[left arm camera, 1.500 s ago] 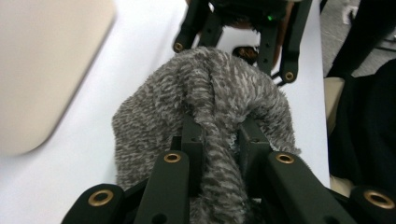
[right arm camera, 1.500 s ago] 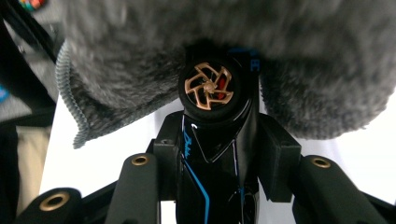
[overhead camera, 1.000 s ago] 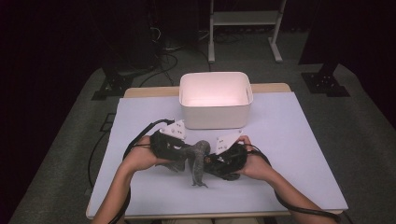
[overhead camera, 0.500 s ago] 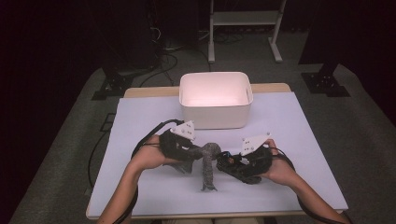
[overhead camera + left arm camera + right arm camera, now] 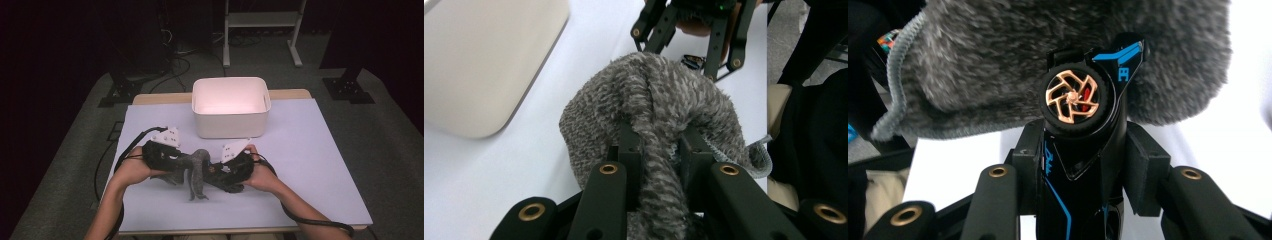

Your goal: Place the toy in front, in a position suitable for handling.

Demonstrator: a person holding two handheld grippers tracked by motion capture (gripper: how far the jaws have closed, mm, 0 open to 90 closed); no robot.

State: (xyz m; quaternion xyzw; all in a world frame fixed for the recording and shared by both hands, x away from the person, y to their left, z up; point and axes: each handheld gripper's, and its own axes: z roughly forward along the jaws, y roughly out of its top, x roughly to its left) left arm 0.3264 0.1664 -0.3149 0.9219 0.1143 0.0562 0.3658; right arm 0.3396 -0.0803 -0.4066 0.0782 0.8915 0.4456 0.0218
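I have my left gripper with its fingers clamped on the grey sock and my right gripper clamped on a black toy car, both near the worktop's front edge, the white bin well apart behind.

Both forearms are bare, with no sleeves. The left gripper and right gripper are black, each topped by a grey three-cornered plate and trailing a black cable. Their jaw links carry brass-coloured rivets.
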